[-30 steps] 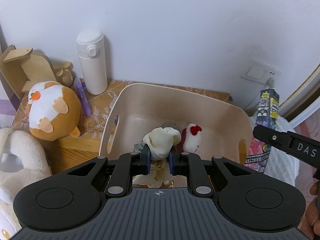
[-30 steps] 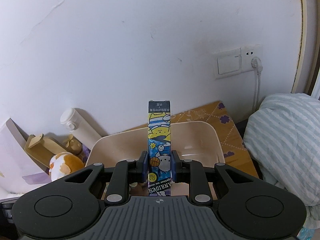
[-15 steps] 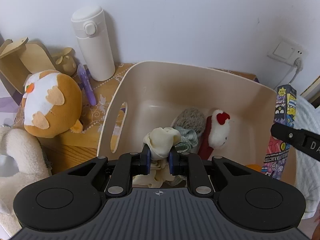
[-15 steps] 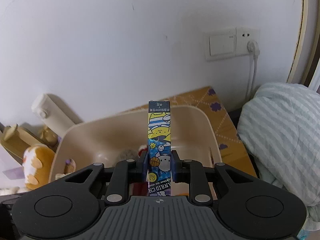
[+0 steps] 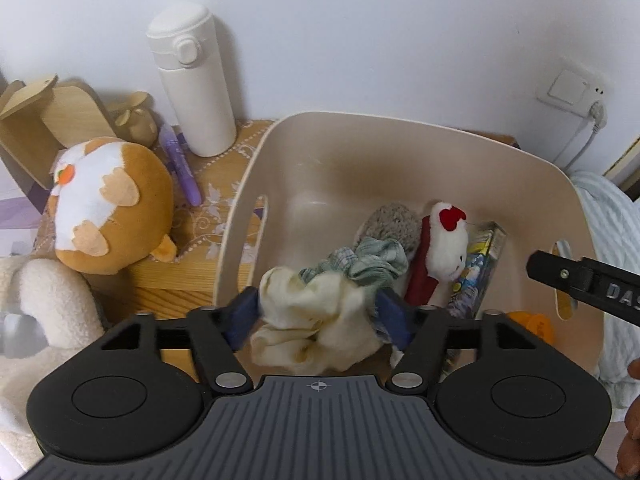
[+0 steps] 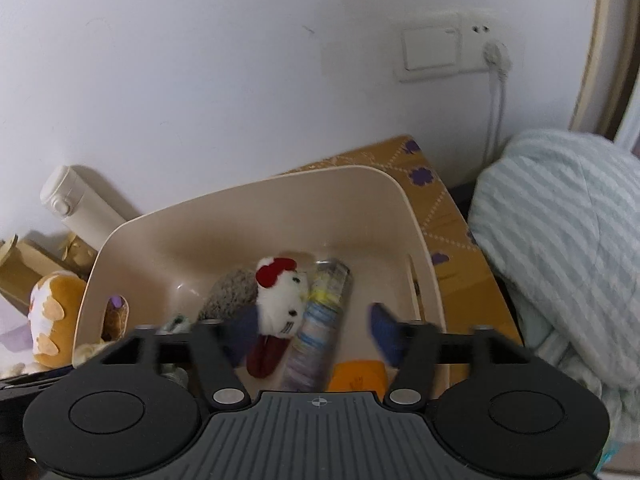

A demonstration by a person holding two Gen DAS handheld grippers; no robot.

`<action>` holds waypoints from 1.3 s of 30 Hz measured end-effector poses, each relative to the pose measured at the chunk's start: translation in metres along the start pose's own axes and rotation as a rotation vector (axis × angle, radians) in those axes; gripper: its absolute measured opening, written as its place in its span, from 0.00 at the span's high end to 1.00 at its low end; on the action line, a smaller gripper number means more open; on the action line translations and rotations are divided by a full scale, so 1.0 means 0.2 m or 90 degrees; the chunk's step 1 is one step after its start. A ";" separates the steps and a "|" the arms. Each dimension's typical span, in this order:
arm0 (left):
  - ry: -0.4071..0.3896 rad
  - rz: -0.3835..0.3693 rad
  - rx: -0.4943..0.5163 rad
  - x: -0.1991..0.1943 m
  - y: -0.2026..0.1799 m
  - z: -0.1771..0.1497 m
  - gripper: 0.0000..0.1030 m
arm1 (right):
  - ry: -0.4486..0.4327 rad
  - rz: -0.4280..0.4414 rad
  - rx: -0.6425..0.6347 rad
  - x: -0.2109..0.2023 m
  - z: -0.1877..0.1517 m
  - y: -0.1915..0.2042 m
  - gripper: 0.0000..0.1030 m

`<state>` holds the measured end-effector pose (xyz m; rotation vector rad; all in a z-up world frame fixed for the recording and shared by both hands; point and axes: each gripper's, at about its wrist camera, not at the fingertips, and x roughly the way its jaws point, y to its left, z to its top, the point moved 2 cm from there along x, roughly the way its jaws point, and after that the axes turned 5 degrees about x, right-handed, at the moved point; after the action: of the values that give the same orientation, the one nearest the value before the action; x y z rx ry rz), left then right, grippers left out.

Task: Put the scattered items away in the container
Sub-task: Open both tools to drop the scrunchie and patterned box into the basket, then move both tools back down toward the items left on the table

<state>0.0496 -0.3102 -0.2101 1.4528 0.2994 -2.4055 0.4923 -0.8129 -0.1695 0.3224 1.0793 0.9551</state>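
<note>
Cloth (image 5: 320, 316), cream, soft and likely light, best pinched at a bunched fold, sags between the left tongs (image 5: 318, 316), just spread apart, over the tub (image 5: 400, 128); right tongs (image 6: 312, 332), also just opened, have dropped the box (image 6: 320, 312) inside.

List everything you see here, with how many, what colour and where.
bin: 1, beige, on the cabinet
cream cloth: 1, in the bin, between the left tool's pads
checked cloth: 1, green, in the bin
white plush: 1, red bow, in the bin
printed box: 1, beside the white plush
orange plush: 1, left of the bin
bottle: 1, white, by the wall
purple pen: 1, beside the bottle
left tool: open
right tool: open, just released the box
</note>
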 end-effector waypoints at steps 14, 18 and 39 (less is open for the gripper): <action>-0.009 -0.035 0.025 -0.20 0.12 -0.21 0.24 | -0.028 -0.005 -0.031 -0.29 -0.17 -0.02 0.03; 0.001 -0.035 0.040 -0.23 0.17 -0.30 0.24 | -0.020 -0.009 -0.046 -0.35 -0.29 -0.01 0.00; 0.106 -0.039 0.173 -0.13 0.31 -0.77 0.24 | 0.104 -0.109 -0.071 -0.39 -1.01 -0.10 0.00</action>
<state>0.2099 -0.3114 -0.2600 1.7914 0.0557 -2.4517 0.3198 -0.9285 -0.2315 0.0600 1.1767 0.8946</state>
